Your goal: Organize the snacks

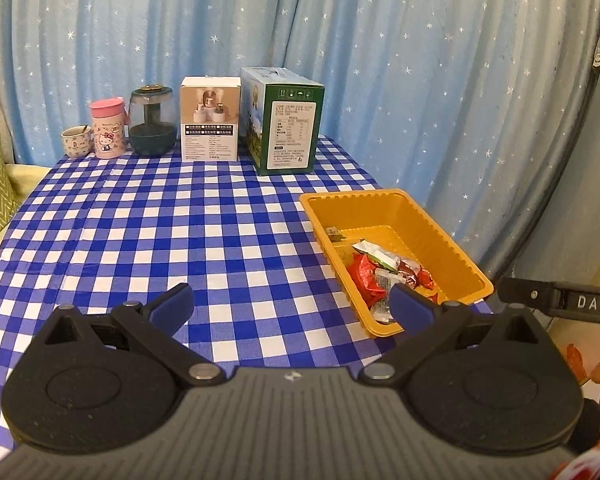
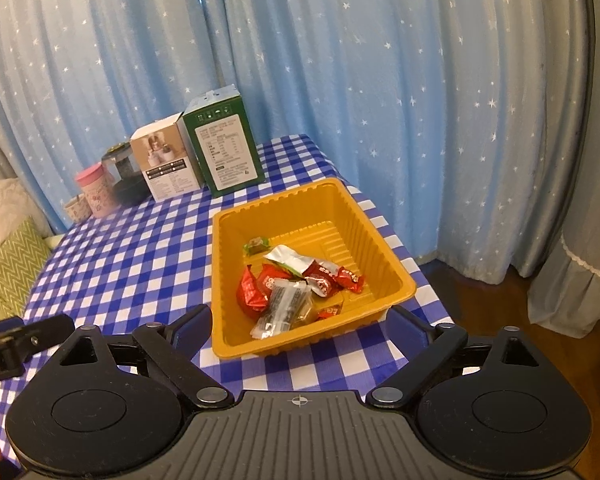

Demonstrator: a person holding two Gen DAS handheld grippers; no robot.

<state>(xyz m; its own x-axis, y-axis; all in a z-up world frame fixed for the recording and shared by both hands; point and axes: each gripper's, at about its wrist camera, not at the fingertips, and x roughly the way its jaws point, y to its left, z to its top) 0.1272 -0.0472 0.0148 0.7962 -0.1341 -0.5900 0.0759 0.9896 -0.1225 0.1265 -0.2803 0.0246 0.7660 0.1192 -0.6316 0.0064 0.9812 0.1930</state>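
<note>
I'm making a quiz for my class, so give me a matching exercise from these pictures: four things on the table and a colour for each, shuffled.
Things:
1. tray
2. lidded cup
3. tall box
4. tablecloth

Colours:
A. blue and white checks
B. green
C. orange-yellow
D. pink

Pairs: 1-C, 2-D, 3-B, 4-A

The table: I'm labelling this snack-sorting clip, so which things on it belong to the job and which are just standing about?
Part of the job:
orange tray
wrapped snacks lying in it
left gripper, open and empty
right gripper, open and empty

Just standing about, along the back edge:
green carton
white box
dark glass jar
pink Hello Kitty cup
small cup
</note>
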